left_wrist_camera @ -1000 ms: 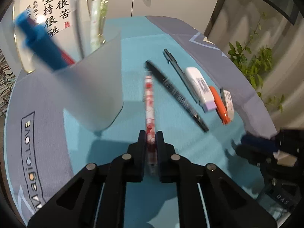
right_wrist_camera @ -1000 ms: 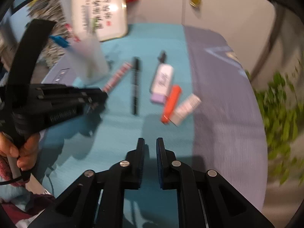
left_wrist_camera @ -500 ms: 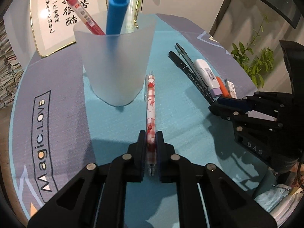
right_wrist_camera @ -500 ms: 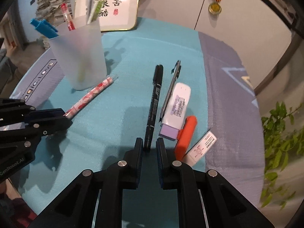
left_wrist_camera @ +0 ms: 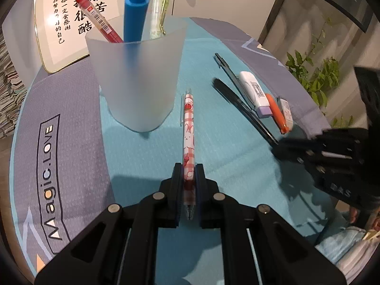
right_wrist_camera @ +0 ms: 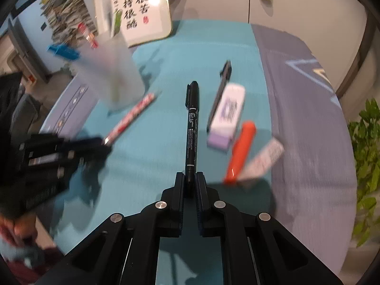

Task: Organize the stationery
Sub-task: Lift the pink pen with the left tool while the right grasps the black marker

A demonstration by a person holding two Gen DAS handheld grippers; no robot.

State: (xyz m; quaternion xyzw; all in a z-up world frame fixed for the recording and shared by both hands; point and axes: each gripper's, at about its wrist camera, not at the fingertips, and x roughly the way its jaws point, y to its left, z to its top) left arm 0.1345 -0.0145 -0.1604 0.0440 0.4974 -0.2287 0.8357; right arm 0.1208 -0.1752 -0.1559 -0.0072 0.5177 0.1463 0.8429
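Left gripper (left_wrist_camera: 189, 178): jaws closed on the tip end of the red-and-white checked pen with rabbit print (left_wrist_camera: 188, 128). The grip sits low on the barrel, so the long clip end points forward toward the frosted translucent plastic cup (left_wrist_camera: 137, 78), probably for a lift and tip into it. The pen lies on the teal mat (left_wrist_camera: 213, 142), just right of the cup's base.

Right gripper (right_wrist_camera: 190, 182): jaws pressed around the near end of the black marker pen (right_wrist_camera: 192, 128), which lies flat, right of the cup. Whether the grip is firm, I cannot tell.

Right of the marker, farther from the cup: slim black clip pen (right_wrist_camera: 219, 95), white-and-lilac correction tape case (right_wrist_camera: 228, 116), orange highlighter (right_wrist_camera: 241, 150), small white labelled eraser (right_wrist_camera: 263, 159).

In the cup: red gel pen (left_wrist_camera: 99, 19), blue marker (left_wrist_camera: 135, 9), pale green pen with gold clip (left_wrist_camera: 158, 14).

Change over the last half second: the right gripper has advanced until the marker's end sits between its fingers; before, it stood just short. The checked pen's position is unchanged.
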